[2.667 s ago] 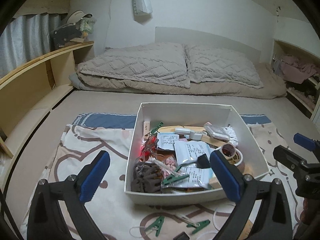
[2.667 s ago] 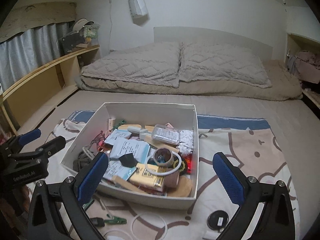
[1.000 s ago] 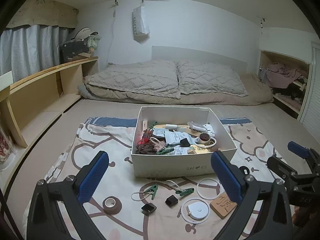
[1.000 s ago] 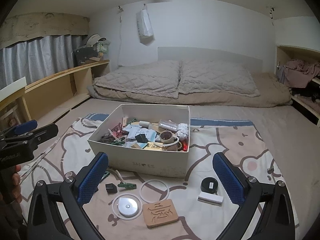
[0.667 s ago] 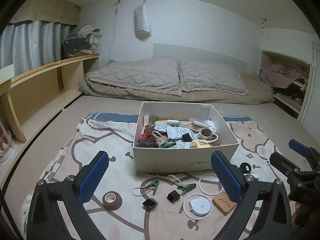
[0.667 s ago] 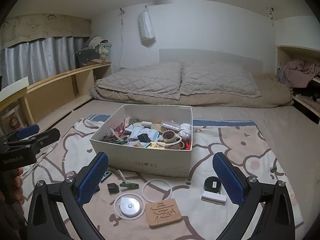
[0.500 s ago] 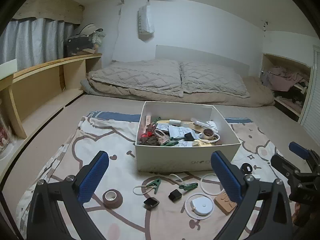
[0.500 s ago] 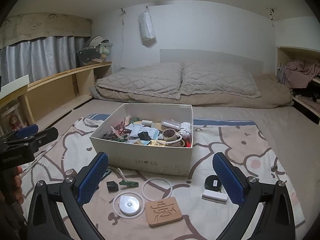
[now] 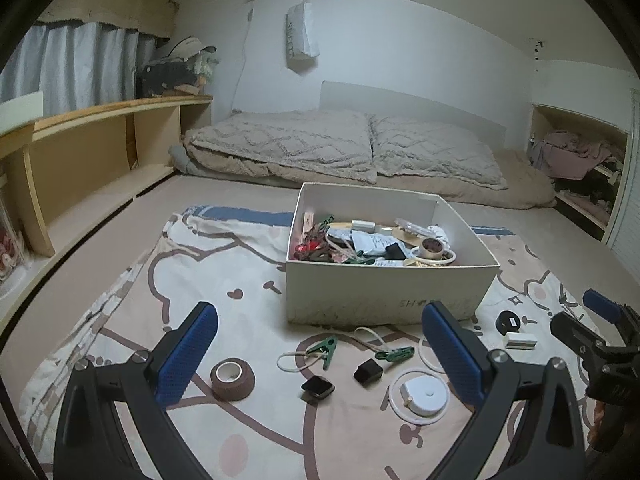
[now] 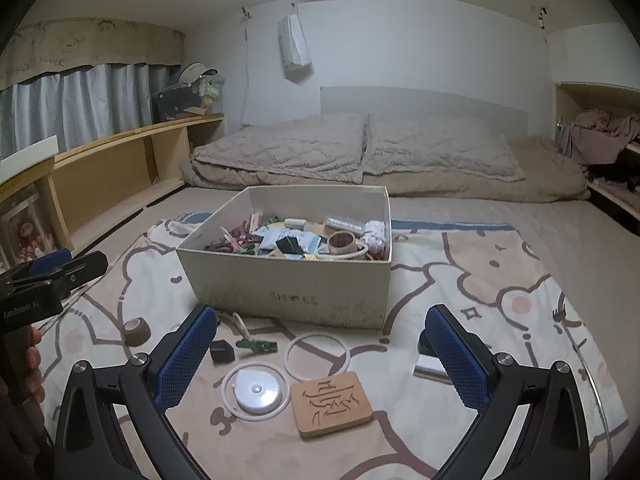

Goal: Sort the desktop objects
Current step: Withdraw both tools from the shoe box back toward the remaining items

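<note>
Grippers, left gripper point(image 9: 320, 354) and right gripper point(image 10: 322, 354), hang released and empty above clutter I judge awaiting sorting into the box point(image 10: 288, 284) just behind it.

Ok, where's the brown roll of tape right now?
In the left wrist view the brown roll of tape lies on the patterned blanket, left of the black square piece and in front of the white box, near the left gripper's left finger.
</note>
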